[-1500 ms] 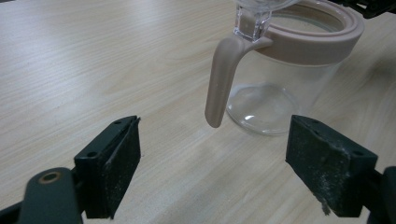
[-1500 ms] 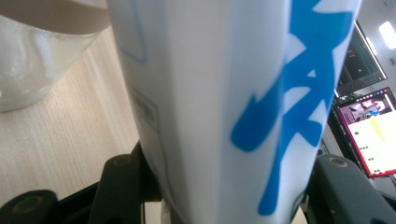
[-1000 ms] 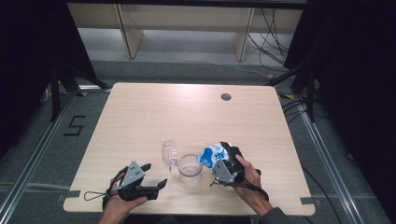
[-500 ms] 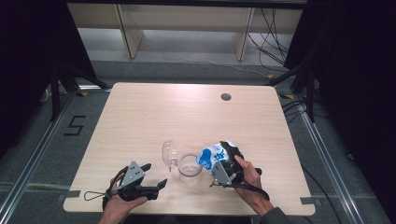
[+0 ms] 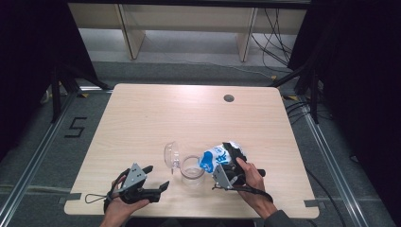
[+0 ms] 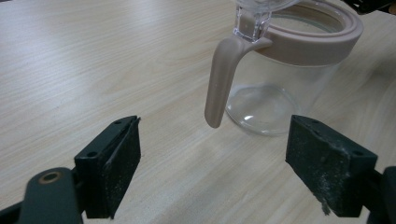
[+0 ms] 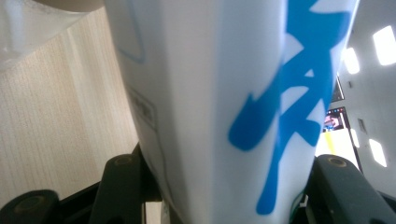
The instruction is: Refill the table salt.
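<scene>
Left tool (image 5: 153,189) rests on the worktop (image 5: 142,123) left of the clear jar (image 5: 191,172), jaws spread wide with nothing between them; in the left gripper view the jar's beige handle (image 6: 222,81) hangs just ahead of the gap, apart from both pads. Jar stands upright, hinged lid (image 5: 170,155) flipped open on its left side. Right tool (image 5: 230,165), just right of the jar, clamps a white-and-blue bag (image 5: 213,157), tilted with its top over the jar's mouth.
</scene>
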The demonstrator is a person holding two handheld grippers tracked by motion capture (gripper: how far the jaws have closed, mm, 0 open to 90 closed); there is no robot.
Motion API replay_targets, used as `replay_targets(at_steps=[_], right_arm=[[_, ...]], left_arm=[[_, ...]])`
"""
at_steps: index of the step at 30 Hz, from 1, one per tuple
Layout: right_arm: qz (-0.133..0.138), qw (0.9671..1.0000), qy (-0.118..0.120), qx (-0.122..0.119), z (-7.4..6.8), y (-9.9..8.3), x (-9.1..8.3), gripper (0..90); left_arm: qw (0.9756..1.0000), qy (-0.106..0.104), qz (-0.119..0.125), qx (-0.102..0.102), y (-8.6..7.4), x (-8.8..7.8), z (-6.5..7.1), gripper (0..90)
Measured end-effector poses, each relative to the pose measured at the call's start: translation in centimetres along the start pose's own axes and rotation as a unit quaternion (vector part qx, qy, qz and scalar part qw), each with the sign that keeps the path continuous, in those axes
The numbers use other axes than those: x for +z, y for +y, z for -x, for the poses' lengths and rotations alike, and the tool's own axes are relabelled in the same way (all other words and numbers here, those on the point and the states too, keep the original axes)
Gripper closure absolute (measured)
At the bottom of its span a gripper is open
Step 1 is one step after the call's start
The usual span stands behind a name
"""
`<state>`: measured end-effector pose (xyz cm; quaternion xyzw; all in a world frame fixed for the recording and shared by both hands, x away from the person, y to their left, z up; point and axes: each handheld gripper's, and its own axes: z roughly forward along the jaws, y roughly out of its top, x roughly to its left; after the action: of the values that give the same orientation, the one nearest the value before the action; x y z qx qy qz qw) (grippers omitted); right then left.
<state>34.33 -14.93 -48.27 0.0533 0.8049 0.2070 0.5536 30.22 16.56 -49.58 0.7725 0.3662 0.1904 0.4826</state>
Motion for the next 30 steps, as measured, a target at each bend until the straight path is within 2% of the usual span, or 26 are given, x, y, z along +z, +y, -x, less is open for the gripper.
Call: replay_targets(at_steps=[1,2,3,4,5,6,7,10,12,13,15,17,18,19,20,21,23,28,29,30], right_arm=[[-0.002,1.0,0.0,0.0,-0.01,0.02,-0.04,49.2],[0.001,0.9999,-0.003,-0.016,0.13,0.03,0.03,49.2],[0.001,0.9999,-0.003,-0.016,0.13,0.03,0.03,49.2],[0.003,0.9995,-0.007,-0.03,0.24,0.1,0.02,49.3],[0.0,0.9999,-0.001,-0.012,-0.03,0.02,0.09,49.3],[0.0,0.9996,-0.003,-0.028,0.15,0.13,0.02,49.3],[-0.004,1.0,-0.001,-0.008,-0.12,0.04,0.06,49.2],[-0.006,1.0,-0.003,-0.006,-0.2,0.04,0.05,49.3],[-0.005,0.9999,-0.004,-0.011,-0.21,0.04,0.11,49.3],[-0.001,0.9997,-0.006,-0.022,-0.23,0.0,0.23,49.3],[-0.011,0.9998,-0.004,-0.018,-0.33,0.09,0.1,49.3],[-0.007,0.9997,-0.006,-0.023,-0.35,0.09,0.2,49.3],[-0.001,0.9988,-0.009,-0.048,-0.1,0.2,0.21,49.4],[-0.001,0.9988,-0.009,-0.048,-0.1,0.2,0.21,49.4],[-0.008,0.9997,-0.005,-0.024,-0.39,0.16,0.1,49.4],[0.005,0.9992,-0.011,-0.038,-0.25,0.11,0.3,49.5],[0.007,0.999,-0.012,-0.041,-0.19,0.11,0.34,49.5],[-0.008,0.9992,-0.016,-0.036,-0.4,0.17,0.21,49.5],[0.008,0.9981,-0.019,-0.058,-0.19,0.13,0.41,49.5],[0.007,0.9981,-0.019,-0.058,-0.22,0.15,0.4,49.6]], left_arm=[[1.0,0.0,0.0,0.0,0.0,0.0,0.0,17.7],[1.0,-0.001,-0.001,-0.001,0.0,0.01,0.0,17.6],[1.0,-0.001,-0.001,-0.001,0.0,0.01,0.0,17.7],[1.0,-0.001,-0.001,-0.005,-0.02,0.03,0.05,17.7],[1.0,-0.001,-0.001,-0.005,-0.02,0.02,0.05,17.7],[1.0,-0.001,-0.001,-0.005,-0.02,0.02,0.05,17.7],[1.0,-0.001,0.0,-0.006,-0.02,0.02,0.07,17.7],[1.0,-0.001,0.0,-0.005,-0.02,0.0,0.06,17.7],[1.0,-0.001,-0.001,-0.005,-0.02,0.02,0.05,17.7],[1.0,-0.001,-0.001,0.001,0.02,0.01,-0.01,17.6],[1.0,-0.001,-0.001,0.001,0.01,0.01,0.0,17.6],[1.0,-0.001,-0.001,0.001,0.01,0.01,0.0,17.6],[1.0,-0.001,-0.001,0.001,0.0,0.01,0.0,17.6],[1.0,-0.001,-0.001,0.001,0.0,0.01,0.0,17.6],[1.0,-0.001,-0.001,0.001,0.0,0.01,0.01,17.6],[1.0,-0.001,-0.001,0.001,-0.01,0.02,0.01,17.6],[1.0,-0.001,-0.001,0.001,-0.01,0.01,0.01,17.6],[1.0,-0.001,-0.001,0.001,0.0,0.02,0.0,17.6],[1.0,-0.004,0.0,0.002,-0.01,0.07,-0.02,17.6],[1.0,-0.001,-0.001,0.002,-0.01,0.04,0.02,17.6]])
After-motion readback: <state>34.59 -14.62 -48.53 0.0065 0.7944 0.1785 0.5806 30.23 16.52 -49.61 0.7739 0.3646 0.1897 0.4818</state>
